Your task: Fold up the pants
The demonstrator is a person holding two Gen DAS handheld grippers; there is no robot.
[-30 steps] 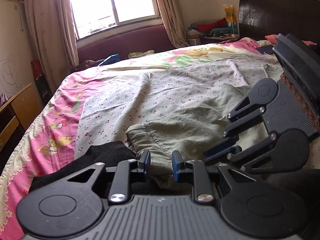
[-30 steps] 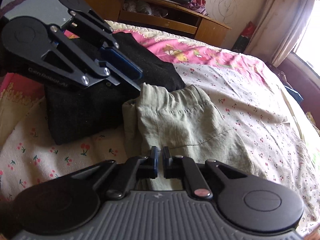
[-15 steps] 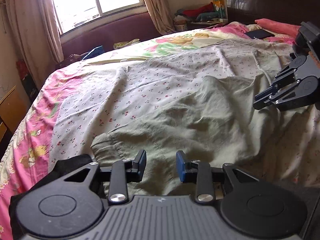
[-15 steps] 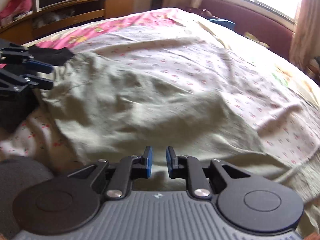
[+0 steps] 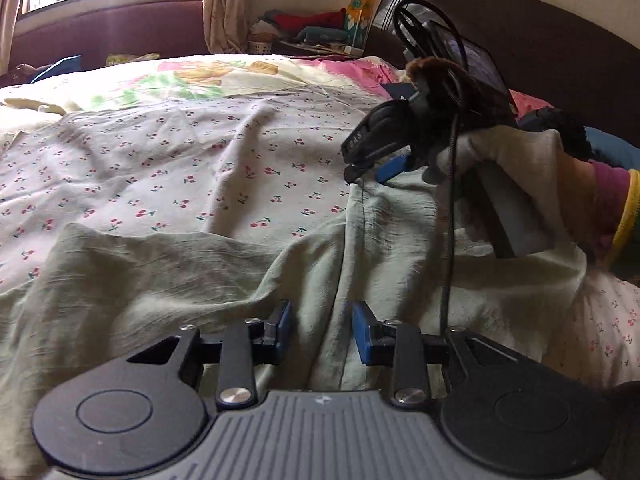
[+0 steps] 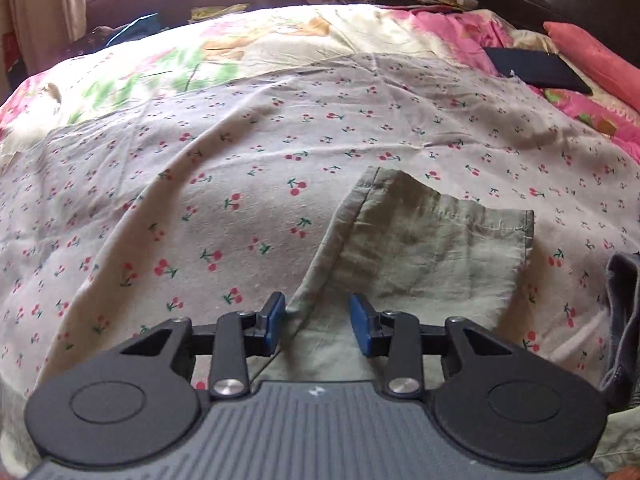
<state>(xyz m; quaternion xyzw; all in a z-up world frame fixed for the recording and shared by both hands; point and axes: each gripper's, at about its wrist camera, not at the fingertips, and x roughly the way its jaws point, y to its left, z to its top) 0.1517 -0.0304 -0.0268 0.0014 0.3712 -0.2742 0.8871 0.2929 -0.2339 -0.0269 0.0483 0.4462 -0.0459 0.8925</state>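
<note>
Both the left gripper (image 5: pixel 322 326) and right gripper (image 6: pixel 317 322) are open, empty, above the pants (image 6: pixel 432 248) mid-bed (image 6: pixel 200 140); next, grasp the hem.

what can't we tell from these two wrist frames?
- Left wrist: waistband end of the pants runs off the left and bottom edges.
- Left wrist: right gripper seen side-on and small; jaw gap unreadable there.
- Right wrist: pants near part hidden under the right gripper body.
- Right wrist: grey cloth cut by the right edge.
</note>
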